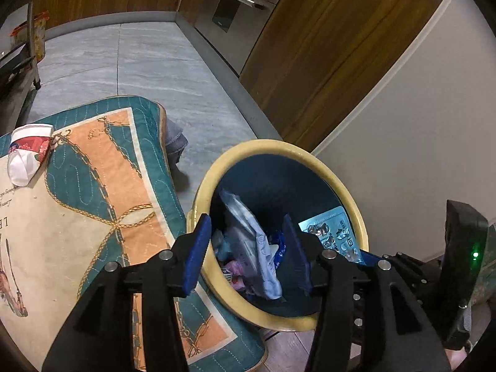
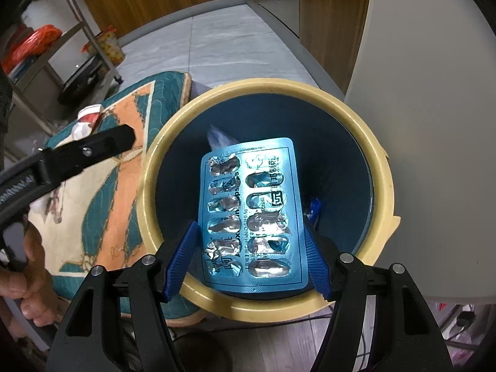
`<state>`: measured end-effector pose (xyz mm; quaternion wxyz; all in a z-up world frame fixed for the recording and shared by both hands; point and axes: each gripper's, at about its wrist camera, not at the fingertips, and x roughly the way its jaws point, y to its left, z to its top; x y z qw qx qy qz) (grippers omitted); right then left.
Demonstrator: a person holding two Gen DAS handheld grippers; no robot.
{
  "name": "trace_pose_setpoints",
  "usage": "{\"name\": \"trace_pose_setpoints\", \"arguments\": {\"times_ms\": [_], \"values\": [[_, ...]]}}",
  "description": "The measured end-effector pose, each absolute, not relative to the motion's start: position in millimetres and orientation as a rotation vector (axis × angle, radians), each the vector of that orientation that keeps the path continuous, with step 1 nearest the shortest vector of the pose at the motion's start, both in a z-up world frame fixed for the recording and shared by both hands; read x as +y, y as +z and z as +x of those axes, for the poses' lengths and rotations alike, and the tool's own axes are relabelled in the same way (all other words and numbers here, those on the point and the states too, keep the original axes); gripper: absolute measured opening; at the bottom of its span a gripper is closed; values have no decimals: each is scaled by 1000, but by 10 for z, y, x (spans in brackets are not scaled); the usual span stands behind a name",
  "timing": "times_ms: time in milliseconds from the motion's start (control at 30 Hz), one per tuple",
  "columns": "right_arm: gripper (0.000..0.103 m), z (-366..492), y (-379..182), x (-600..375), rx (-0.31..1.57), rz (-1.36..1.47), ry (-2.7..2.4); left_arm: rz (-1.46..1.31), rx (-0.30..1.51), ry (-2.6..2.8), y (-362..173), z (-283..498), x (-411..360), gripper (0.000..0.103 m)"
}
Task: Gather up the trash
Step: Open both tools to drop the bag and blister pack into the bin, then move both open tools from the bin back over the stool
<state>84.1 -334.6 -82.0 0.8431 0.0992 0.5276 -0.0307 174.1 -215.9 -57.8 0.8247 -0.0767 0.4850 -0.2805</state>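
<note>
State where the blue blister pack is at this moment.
In the right wrist view the blister pack sits centre frame between the fingers of the right gripper, directly over the open mouth of the trash bin, beside the patterned cushion.

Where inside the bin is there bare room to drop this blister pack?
The blue bin with a cream rim is bare along its far and right inner wall. Its left and near bottom is crowded: a white plastic wrapper over smaller scraps. The blue foil blister pack hangs between the right gripper fingers, above the opening.
</note>
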Motion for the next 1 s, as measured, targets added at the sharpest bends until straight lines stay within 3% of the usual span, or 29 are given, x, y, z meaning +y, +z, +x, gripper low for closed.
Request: {"name": "trace_pose_setpoints", "arguments": {"times_ms": [133, 233, 400, 467, 1000], "values": [[67, 854, -825, -3348, 1114, 216, -72, -168, 1030, -588, -555, 1733, -2081, 49], [68, 873, -823, -3342, 1114, 217, -75, -168, 1022, -576, -525, 1718, -2022, 57], [80, 867, -767, -3321, 1093, 212, -77, -172, 1011, -568, -451, 1681, -1905, 60], [83, 861, -743, -3323, 1085, 215, -76, -176, 1012, -552, -423, 1678, -1848, 69], [87, 963, -538, -3116, 1001, 236, -56, -121, 945, -458, -177, 1562, -1133, 77]]}}
